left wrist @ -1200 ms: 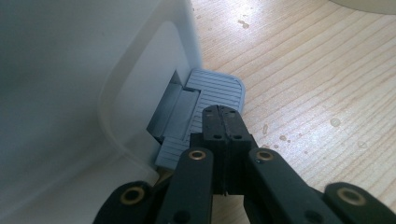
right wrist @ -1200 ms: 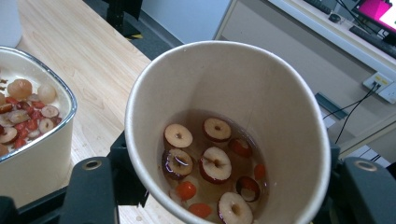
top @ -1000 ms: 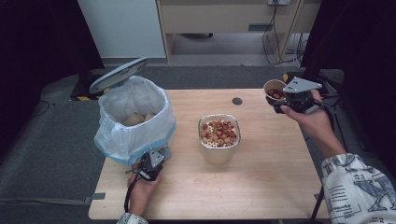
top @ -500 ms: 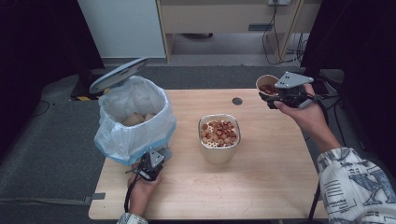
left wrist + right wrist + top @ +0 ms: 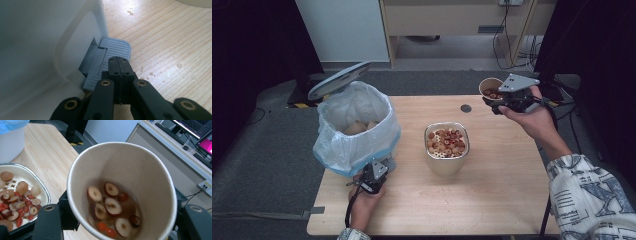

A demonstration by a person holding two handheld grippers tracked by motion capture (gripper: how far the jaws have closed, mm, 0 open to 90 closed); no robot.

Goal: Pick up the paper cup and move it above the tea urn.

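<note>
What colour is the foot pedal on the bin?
Light grey with ridged lines across it, clearest in the left gripper view.

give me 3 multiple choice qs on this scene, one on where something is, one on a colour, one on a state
1. Where is the paper cup?
A. standing on the table beside the bin
B. held in the right gripper above the table's far right corner
C. inside the metal tray

2. What colour is the pedal at the foot of the bin?
A. grey
B. red
C. yellow

3. How does the left gripper stand?
A. wide open above the tray
B. shut on a spoon
C. shut, its tips pressing on the pedal

Answers: 1 B, the high view shows the cup raised in the right gripper, clear of the table. 2 A, the left gripper view shows a ribbed grey pedal. 3 C, its black jaws meet over the pedal, and the bin's lid stands up.
</note>
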